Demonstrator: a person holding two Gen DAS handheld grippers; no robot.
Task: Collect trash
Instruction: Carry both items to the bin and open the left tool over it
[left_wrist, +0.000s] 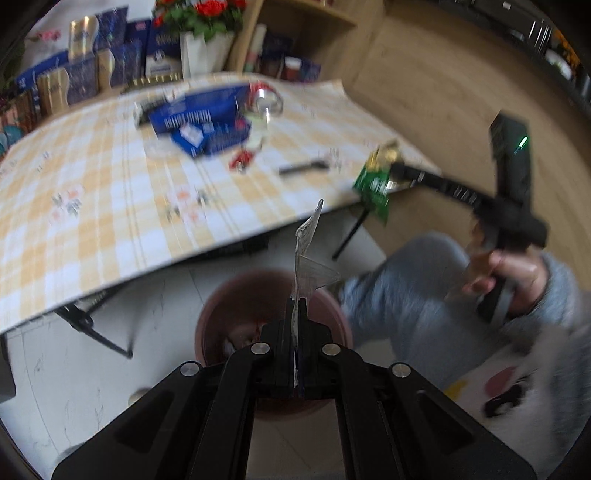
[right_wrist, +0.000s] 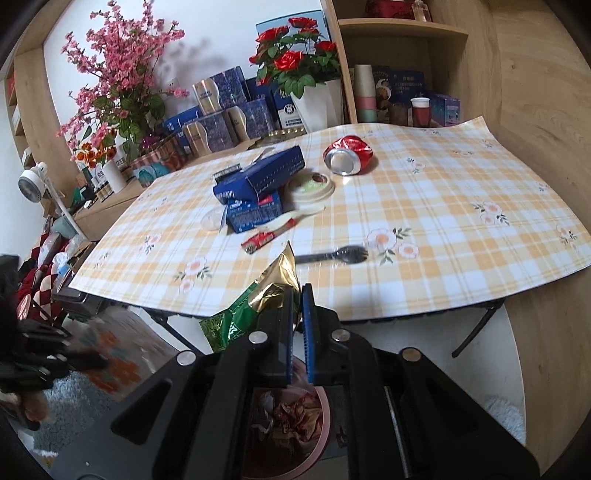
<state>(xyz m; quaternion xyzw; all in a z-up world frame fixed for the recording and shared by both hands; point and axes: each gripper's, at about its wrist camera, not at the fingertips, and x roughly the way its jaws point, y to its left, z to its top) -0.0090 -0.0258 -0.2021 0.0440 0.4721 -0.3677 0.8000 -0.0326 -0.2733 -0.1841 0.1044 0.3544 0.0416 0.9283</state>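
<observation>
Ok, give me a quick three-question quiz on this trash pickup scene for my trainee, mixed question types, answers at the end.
1. True or false: the left tool is shut on a clear plastic wrapper.
2. What does the right tool hold? A) crushed red can B) green and gold snack bag C) black spork
3. Name the container below both tools.

Key:
1. True; the wrapper sticks up from the closed jaws.
2. B, the green and gold snack bag; the crushed red can and black spork lie on the table.
3. The pink trash bin, already holding trash.
</observation>
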